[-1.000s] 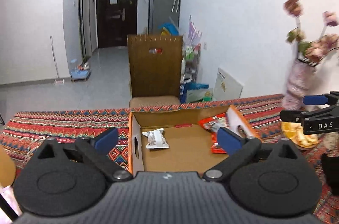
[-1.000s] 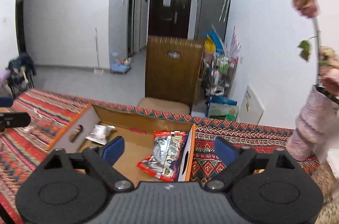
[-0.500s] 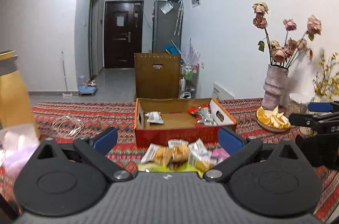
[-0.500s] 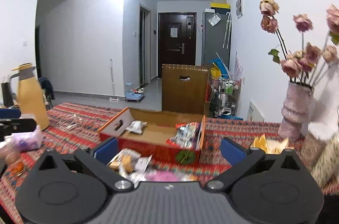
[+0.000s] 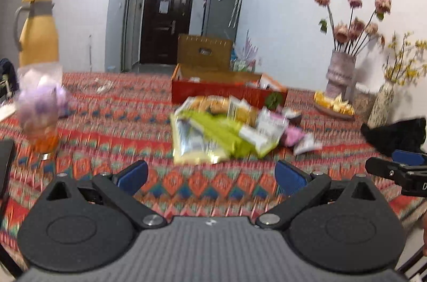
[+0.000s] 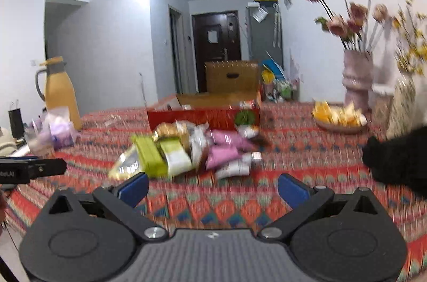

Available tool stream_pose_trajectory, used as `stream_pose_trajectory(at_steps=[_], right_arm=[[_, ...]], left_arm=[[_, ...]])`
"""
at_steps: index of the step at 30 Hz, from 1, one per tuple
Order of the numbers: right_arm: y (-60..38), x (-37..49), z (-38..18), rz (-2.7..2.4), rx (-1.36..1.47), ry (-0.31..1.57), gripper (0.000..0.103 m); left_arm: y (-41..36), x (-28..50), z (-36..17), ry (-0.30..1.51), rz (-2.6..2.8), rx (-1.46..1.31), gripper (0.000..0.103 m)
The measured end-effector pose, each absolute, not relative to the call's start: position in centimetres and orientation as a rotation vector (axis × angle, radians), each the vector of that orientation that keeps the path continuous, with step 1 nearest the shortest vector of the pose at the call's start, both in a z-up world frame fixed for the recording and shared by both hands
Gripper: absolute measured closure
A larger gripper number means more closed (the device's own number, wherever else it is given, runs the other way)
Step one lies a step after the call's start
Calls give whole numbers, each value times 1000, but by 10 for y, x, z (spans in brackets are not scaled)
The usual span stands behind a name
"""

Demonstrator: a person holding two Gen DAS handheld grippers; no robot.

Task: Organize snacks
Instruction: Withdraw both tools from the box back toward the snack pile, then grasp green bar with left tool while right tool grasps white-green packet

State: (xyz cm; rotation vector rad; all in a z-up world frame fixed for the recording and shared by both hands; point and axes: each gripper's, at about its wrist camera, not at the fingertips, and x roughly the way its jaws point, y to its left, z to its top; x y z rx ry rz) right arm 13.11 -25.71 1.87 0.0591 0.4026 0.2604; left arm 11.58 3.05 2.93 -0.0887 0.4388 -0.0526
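Note:
A heap of snack packets (image 5: 226,127) (image 6: 186,148) lies on the patterned tablecloth, green, white and pink among them. Behind it stands an open red cardboard box (image 5: 226,89) (image 6: 202,113) holding a few packets. My left gripper (image 5: 210,175) hovers open near the table's front edge, short of the heap, with nothing between its blue pads. My right gripper (image 6: 212,188) is also open and empty, just short of the heap. Each gripper's tip shows at the edge of the other's view. Both views are motion-blurred.
A yellow jug (image 5: 38,36) and a clear bag (image 5: 40,105) stand at the left. A vase of dried flowers (image 5: 341,73), a plate of orange slices (image 5: 333,105) and a black object (image 5: 397,132) sit at the right. A wooden chair (image 5: 204,51) stands beyond the table.
Both grippers pulled back from over the box toward the table's near edge and sank. The snack heap, hidden before, now lies in front of them. Both stay open.

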Motion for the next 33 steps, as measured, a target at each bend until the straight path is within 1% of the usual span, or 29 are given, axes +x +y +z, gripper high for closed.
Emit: stream_pose_trajectory(at_steps=[3, 6, 13, 21, 26, 28, 31, 32, 33], right_arm=[[-252, 115, -8, 228, 26, 422, 0], [-250, 106, -23, 229, 31, 436, 0], [-246, 116, -26, 236, 45, 445, 0], [-243, 146, -27, 272, 29, 438, 0], [-245, 176, -23, 312, 77, 461, 0], [-245, 189, -21, 322, 101, 471, 2], [-240, 208, -19, 308, 88, 477, 9], [-237, 215, -18, 302, 76, 480, 12], [-234, 220, -17, 301, 69, 484, 16]], left_arm=[[31, 107, 13, 480, -47, -83, 0], [31, 104, 3, 511, -45, -81, 0], [31, 119, 3, 528, -43, -74, 0], [22, 171, 1, 562, -54, -67, 0], [17, 233, 9, 551, -21, -79, 0], [13, 261, 11, 544, -4, -71, 0], [8, 303, 9, 561, -10, -72, 1], [6, 317, 7, 564, -11, -72, 2], [5, 327, 4, 573, -9, -64, 7]])
